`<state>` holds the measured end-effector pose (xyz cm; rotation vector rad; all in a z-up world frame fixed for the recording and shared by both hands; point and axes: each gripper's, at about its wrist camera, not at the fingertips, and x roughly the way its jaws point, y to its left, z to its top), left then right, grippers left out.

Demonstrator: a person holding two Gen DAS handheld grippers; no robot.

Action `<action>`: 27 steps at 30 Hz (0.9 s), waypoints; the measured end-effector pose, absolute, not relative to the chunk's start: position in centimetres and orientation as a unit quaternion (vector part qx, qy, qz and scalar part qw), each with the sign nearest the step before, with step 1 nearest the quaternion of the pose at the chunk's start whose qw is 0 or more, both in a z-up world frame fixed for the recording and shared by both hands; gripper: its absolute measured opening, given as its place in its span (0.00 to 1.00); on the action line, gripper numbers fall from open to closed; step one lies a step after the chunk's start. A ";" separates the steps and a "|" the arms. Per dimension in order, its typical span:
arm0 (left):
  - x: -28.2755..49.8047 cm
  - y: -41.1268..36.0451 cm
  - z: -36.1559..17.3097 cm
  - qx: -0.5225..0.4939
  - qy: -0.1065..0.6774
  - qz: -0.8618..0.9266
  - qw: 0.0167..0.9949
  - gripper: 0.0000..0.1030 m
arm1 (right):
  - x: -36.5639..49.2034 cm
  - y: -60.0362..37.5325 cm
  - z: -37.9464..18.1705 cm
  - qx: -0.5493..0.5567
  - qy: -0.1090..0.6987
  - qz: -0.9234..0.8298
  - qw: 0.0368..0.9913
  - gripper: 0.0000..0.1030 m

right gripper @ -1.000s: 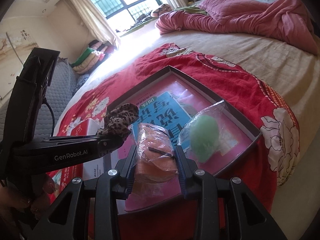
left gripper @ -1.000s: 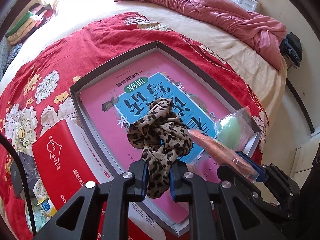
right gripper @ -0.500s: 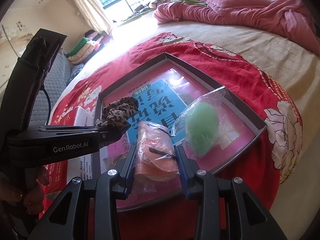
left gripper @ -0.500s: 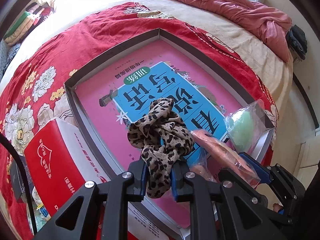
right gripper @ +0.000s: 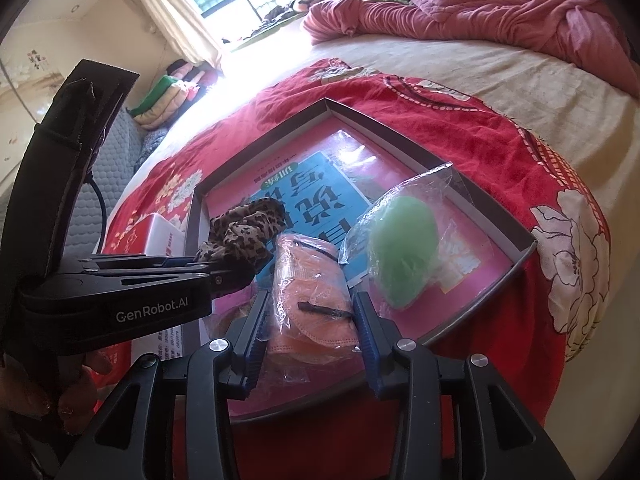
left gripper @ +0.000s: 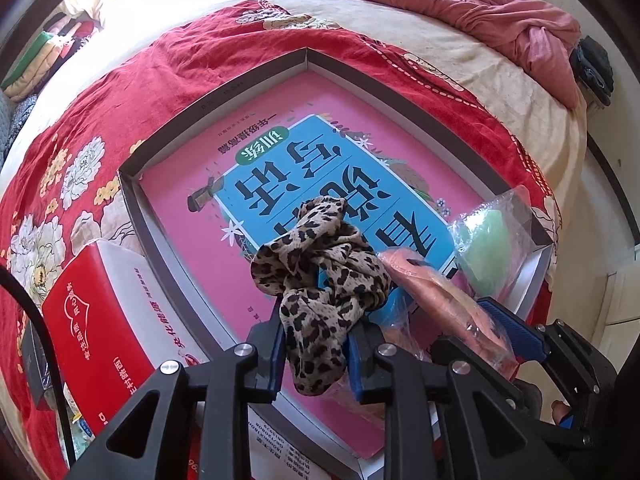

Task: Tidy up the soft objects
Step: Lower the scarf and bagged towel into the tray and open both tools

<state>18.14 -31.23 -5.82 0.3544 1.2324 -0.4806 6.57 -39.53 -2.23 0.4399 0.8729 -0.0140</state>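
Leopard scrunchie (left gripper: 320,264): one, between opening left hand-held gripper (left gripper: 316,354).
Orange bag (right gripper: 310,300): one, right hand-held gripper (right gripper: 310,332) letting go.
Green bag (right gripper: 402,252): one.

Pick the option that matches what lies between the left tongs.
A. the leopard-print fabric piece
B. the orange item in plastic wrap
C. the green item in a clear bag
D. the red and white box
A: the left wrist view shows the leopard-print fabric piece hanging between the left tongs, while the orange item in plastic wrap sits between the right tongs.
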 end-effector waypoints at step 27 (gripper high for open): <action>17.8 -30.3 -4.2 0.124 0.566 -0.238 0.779 0.57 | 4.8 -40.7 0.0 0.188 0.374 -0.063 0.906 0.60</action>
